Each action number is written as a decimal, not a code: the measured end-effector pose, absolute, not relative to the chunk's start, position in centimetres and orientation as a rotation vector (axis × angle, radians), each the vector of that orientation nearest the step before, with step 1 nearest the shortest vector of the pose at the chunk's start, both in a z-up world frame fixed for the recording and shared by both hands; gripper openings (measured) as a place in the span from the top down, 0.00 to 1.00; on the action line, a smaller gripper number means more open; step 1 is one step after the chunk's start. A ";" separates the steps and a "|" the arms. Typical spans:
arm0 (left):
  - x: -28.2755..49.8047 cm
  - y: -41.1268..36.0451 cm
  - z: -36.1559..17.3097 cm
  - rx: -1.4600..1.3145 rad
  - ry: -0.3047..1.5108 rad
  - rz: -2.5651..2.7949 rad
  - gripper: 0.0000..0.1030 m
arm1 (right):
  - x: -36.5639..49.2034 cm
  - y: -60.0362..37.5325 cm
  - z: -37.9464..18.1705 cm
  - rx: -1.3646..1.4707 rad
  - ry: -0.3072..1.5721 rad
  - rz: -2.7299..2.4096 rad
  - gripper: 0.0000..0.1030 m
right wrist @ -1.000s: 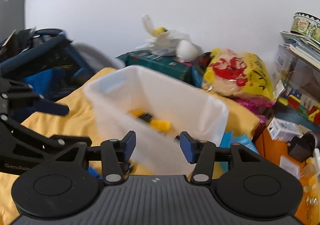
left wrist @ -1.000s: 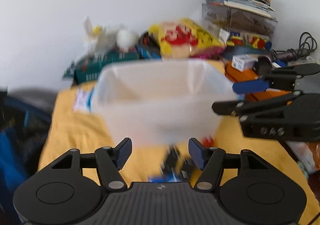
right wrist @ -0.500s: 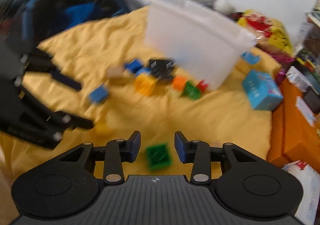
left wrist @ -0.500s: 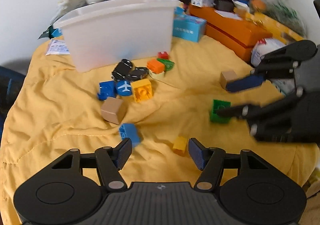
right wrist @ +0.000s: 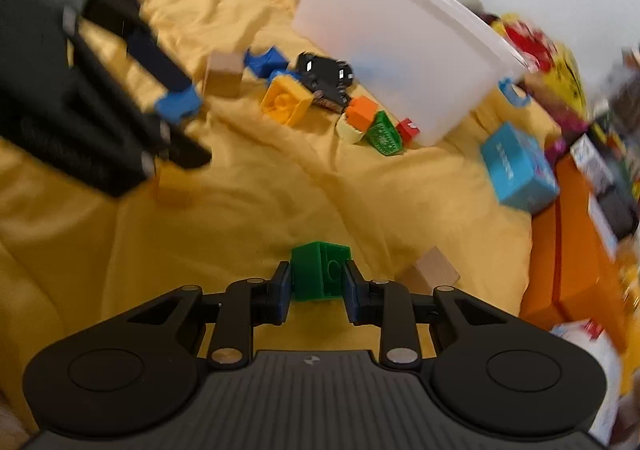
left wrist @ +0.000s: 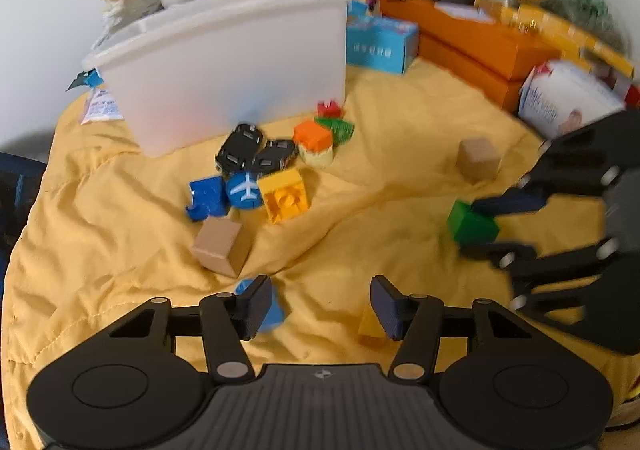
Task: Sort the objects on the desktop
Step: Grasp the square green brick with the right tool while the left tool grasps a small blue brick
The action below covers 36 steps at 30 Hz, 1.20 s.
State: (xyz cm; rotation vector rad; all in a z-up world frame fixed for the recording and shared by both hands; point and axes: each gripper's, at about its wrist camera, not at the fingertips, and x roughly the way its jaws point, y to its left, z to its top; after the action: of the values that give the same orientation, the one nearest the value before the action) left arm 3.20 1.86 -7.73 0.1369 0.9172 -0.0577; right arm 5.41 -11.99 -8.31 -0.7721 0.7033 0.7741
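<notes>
Right gripper (right wrist: 316,286), jaws closing, with the green block (right wrist: 319,270) between its blue pads on the yellow cloth (right wrist: 240,202); the pads appear to touch the block's sides. Left gripper (left wrist: 320,308), jaws apart and closing, empty, flanked by a blue block (left wrist: 272,316) and a yellow block (left wrist: 370,326). White bin (left wrist: 240,50) stands beyond the scattered toys.

left wrist: down-forward, close | right wrist: likewise | shared: yellow cloth (left wrist: 400,178)
</notes>
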 end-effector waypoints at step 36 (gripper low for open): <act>0.8 6.9 -9.3 -0.004 0.986 -0.011 0.82 | 9.0 -13.1 -7.6 -0.271 0.987 0.872 0.47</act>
State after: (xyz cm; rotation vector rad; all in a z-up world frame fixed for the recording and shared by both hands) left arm 0.76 6.87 -9.26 -0.0037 0.9856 -0.0109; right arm 8.99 -13.15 -7.56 -0.2708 0.9867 0.8722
